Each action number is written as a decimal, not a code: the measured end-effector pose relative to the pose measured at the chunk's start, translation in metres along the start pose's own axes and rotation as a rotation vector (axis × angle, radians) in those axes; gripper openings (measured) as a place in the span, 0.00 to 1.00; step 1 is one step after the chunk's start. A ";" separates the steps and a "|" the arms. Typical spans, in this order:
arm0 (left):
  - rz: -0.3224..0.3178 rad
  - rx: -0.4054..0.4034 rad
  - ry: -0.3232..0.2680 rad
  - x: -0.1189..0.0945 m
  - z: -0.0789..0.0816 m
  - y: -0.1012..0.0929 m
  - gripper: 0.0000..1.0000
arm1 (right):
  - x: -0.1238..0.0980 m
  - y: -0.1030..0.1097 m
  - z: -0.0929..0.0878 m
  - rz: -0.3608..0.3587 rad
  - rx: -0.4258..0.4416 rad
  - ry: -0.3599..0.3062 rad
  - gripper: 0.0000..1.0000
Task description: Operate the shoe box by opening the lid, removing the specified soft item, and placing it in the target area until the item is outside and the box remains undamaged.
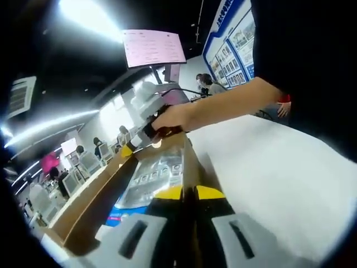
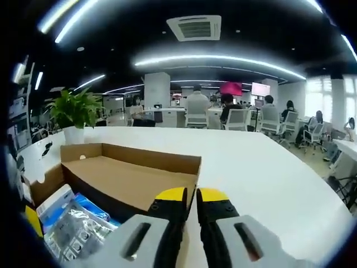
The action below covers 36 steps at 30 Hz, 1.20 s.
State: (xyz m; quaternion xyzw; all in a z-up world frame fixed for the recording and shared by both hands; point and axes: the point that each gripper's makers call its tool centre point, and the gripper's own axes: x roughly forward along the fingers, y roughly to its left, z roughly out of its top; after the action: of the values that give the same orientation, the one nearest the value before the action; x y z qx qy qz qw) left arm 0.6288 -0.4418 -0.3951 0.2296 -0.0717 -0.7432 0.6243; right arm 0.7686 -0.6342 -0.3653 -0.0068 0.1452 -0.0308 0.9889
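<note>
white table (image 2: 268, 167) in an open office carries the box (image 2: 42, 190), lid (image 2: 128, 176) swung back and flat. my left hand-held gripper (image 1: 189, 194) is pressed together on the box wall. my right hand-held gripper (image 2: 191, 195) pinches the lid edge. the packet (image 2: 75, 229) lies inside. risk: pulling either grip hard could tear the cardboard.

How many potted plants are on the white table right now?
1. A potted plant stands at the far left edge of the white table, beyond the open cardboard box. Others could sit outside both views.
</note>
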 end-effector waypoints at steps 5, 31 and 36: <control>0.000 0.000 0.000 0.000 0.000 0.000 0.06 | -0.008 0.004 0.001 0.036 -0.016 0.011 0.14; -0.001 0.003 -0.003 0.000 0.000 0.000 0.06 | -0.093 0.049 0.036 0.353 -0.344 0.126 0.48; -0.001 0.005 -0.003 0.000 0.000 0.000 0.06 | -0.101 0.064 0.039 0.412 -0.463 0.171 0.49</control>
State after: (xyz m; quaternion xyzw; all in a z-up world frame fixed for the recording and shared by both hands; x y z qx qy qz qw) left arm 0.6288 -0.4419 -0.3949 0.2300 -0.0744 -0.7437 0.6233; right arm 0.6869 -0.5641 -0.3005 -0.1995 0.2290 0.2034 0.9308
